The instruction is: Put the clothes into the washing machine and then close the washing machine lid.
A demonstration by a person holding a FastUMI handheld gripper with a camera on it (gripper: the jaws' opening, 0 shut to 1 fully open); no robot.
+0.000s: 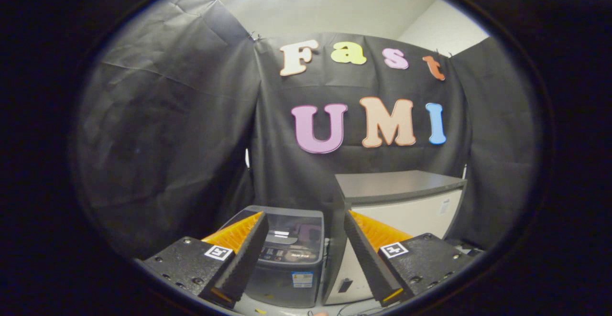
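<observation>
washing machine [290, 254]: glossy grey plastic, smooth lid | cabinet [406, 211]: matt smooth panels | gripper [306, 254] jaws: ribbed matt black pads, orange plastic

A pale floor [287, 309] is seen carrying a dark washing machine [287, 258] just beside a white cabinet [406, 211].

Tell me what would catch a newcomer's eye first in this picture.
The open tongs, their orange-backed fingers spread with nothing between them. Just beyond them stands a small dark grey washing machine with its lid down. Beside it, behind the other finger, is a taller white cabinet with a grey top.
</observation>
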